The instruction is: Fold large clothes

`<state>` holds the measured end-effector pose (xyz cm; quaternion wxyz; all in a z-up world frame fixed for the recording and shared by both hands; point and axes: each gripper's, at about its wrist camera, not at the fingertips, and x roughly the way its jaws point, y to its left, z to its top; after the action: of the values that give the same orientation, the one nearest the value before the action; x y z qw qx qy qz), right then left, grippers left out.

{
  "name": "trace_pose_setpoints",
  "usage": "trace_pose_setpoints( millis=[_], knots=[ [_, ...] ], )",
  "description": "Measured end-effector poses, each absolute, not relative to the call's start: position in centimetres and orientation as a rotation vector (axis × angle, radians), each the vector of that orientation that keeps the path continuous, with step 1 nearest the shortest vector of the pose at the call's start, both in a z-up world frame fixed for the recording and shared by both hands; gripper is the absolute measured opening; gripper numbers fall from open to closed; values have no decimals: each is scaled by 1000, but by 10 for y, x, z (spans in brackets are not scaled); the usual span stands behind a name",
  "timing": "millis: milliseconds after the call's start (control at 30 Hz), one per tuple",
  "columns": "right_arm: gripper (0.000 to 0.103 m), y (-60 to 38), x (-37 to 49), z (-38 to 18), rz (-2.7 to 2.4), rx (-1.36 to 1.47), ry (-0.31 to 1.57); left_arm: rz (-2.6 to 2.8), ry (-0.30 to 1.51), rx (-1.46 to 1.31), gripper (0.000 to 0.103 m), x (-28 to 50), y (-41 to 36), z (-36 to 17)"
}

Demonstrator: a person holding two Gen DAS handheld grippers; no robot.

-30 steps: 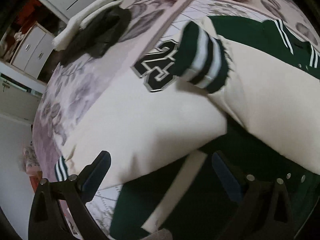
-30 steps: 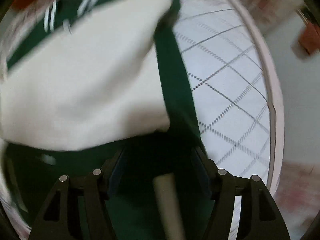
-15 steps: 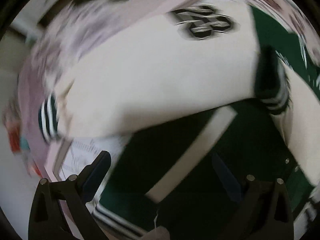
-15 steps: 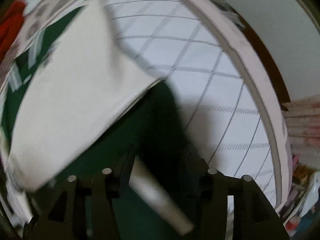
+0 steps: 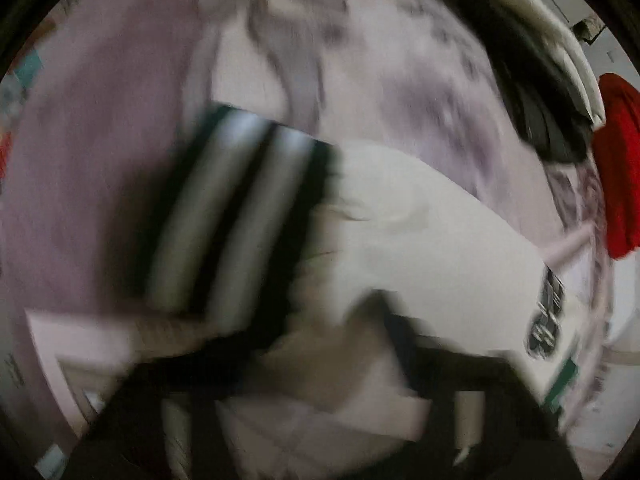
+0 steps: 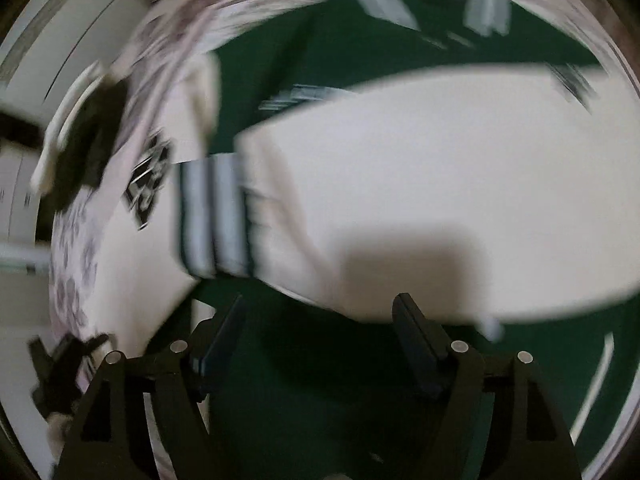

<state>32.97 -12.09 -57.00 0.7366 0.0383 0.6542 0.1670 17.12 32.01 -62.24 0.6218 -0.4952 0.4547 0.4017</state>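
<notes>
Dark green jacket (image 6: pixel 320 380) cloth fills the space under the right gripper (image 6: pixel 320 332), whose black fingers (image 6: pixel 416 344) stand wide apart with nothing between them; half a second ago they were pinching that green cloth. Just beyond the tips a cream sleeve (image 6: pixel 420 200) lies across the jacket's green body, its striped cuff (image 6: pixel 212 216) pointing left toward the number patch (image 6: pixel 148 184). Farther off, the floral bedspread (image 6: pixel 68 280) curves away, with a black garment (image 6: pixel 80 152) near its edge.

The left wrist view is heavily smeared. The left gripper (image 5: pixel 320 408) shows only as dark blurred shapes at the bottom, and I cannot tell how its fingers stand; earlier they were clearly open over green cloth. Now another striped cuff (image 5: pixel 236 224) and a cream sleeve (image 5: pixel 420 248) fill the middle, much closer than before. Behind them is the pink bedspread (image 5: pixel 100 140), then a red cloth (image 5: pixel 618 168) at the far right.
</notes>
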Motion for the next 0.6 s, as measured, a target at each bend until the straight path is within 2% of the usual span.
trace_pose_setpoints(
  millis=[200, 233, 267, 300, 333, 367, 433, 600],
  knots=[
    [82, -57, 370, -599, 356, -103, 1405, 935, 970, -1034, 15, 190, 371, -603],
    [76, -51, 373, -605, 340, -115, 1415, 930, 963, -1012, 14, 195, 379, -598],
    [54, -47, 375, -608, 316, -134, 1409, 925, 960, -996, 14, 200, 383, -594],
    [43, -44, 376, -607, 284, -157, 1398, 921, 953, -974, 14, 203, 384, -595],
    [25, -45, 378, -604, 251, -159, 1388, 912, 945, -947, 14, 212, 388, -589],
    [17, -48, 379, -599, 232, -130, 1384, 905, 941, -926, 14, 222, 387, -584],
    [14, -35, 389, -587, 207, -94, 1351, 884, 928, -873, 13, 242, 396, -570],
    [14, -10, 399, -548, 194, -74, 1242, 850, 888, -766, 13, 269, 402, -540]
  ],
)
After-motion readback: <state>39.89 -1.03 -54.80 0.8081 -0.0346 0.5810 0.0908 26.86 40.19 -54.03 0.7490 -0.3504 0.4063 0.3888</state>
